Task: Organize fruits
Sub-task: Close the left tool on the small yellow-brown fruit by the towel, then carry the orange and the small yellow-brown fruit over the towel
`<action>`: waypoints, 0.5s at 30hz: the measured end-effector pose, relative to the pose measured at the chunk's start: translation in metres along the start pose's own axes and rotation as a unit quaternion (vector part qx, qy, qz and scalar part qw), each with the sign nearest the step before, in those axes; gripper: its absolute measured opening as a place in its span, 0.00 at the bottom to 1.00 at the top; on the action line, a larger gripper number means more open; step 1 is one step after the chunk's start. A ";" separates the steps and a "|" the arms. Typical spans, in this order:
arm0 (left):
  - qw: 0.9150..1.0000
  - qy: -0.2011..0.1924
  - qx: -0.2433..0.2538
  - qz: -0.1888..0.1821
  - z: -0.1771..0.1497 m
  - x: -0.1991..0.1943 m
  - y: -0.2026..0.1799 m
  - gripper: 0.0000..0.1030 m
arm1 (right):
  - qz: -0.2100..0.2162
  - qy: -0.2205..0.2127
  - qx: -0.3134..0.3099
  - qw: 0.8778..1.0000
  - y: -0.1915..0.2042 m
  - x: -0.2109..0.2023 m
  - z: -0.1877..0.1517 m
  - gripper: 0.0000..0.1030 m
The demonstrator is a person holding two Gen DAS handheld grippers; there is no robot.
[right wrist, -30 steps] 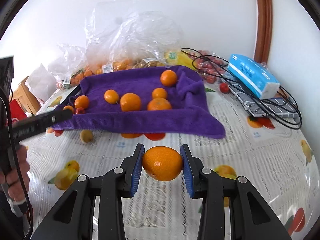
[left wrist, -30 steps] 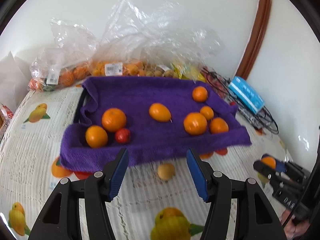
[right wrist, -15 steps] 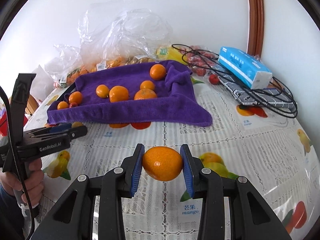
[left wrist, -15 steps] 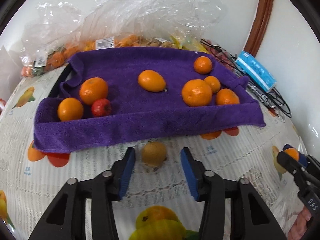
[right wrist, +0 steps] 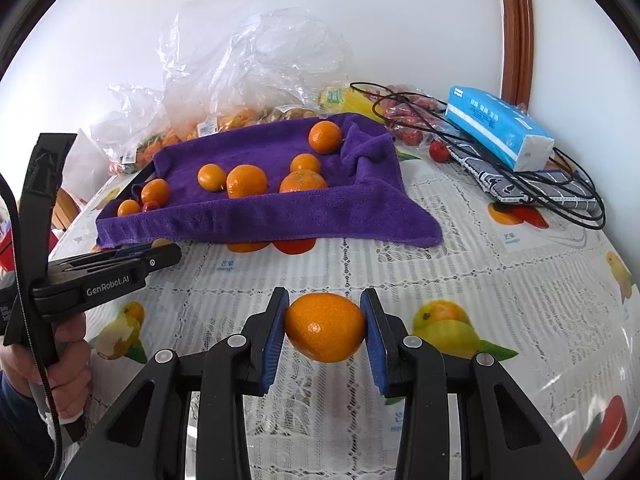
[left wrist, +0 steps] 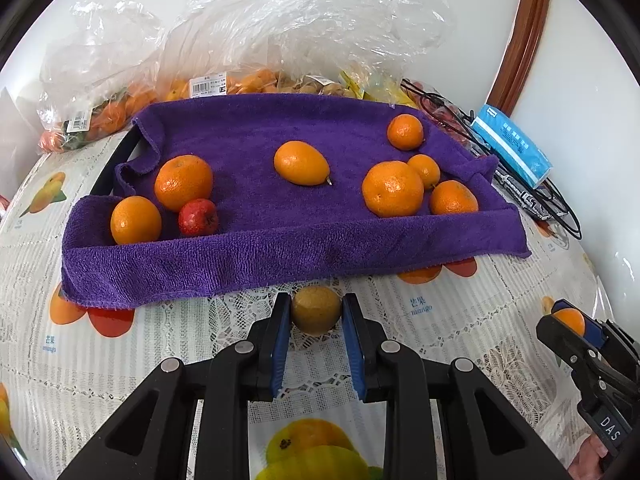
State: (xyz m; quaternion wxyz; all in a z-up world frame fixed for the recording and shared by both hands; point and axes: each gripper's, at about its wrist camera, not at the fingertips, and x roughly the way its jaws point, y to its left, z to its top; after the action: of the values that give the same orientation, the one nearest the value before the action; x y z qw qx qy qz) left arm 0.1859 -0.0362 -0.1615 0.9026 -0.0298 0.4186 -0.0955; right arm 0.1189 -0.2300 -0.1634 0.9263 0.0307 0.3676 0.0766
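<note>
Gripping a brown fruit (left wrist: 315, 309) just short of the towel (left wrist: 280, 264).
Left gripper (left wrist: 313, 320) holds it on the surface, the towel straight ahead, just beyond; right gripper (right wrist: 324, 326) clamps an orange (right wrist: 325, 327), nearer right.

fuzzy purple terry towel (left wrist: 280, 256), crinkled clear plastic bags (left wrist: 304, 28), glossy lace-print tablecloth (right wrist: 500, 280)

Right gripper (right wrist: 325, 328) clamping orange (right wrist: 325, 327), purple towel (right wrist: 276, 216) beyond

A plain white wall (right wrist: 360, 20) stands behind the table (right wrist: 500, 280), which carries a lace-pattern cloth printed with fruit. A brown wooden frame (right wrist: 516, 28) runs up the wall at right. Lighting is bright and even
</note>
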 end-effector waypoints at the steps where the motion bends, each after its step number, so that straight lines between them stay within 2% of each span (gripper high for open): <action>1: 1.000 0.001 0.001 0.002 0.000 0.000 0.000 0.24 | -0.001 0.001 -0.001 1.000 0.001 0.002 -0.001 0.36; 4: 1.000 0.001 0.000 0.003 0.000 0.000 -0.001 0.24 | 0.001 0.013 -0.003 1.000 0.004 0.009 -0.002 0.36; 8: 1.000 0.001 -0.001 0.008 0.000 0.000 -0.001 0.24 | 0.002 0.009 0.006 1.000 0.003 0.010 0.000 0.36; 15: 1.000 0.001 -0.001 0.011 0.000 0.000 -0.002 0.24 | -0.015 0.038 -0.008 0.999 0.009 0.021 -0.001 0.36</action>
State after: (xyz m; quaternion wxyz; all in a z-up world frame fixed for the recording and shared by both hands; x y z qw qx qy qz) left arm 0.1858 -0.0380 -0.1617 0.9032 -0.0260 0.4199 -0.0855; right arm 0.1327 -0.2173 -0.1774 0.9129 0.0153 0.4025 0.0668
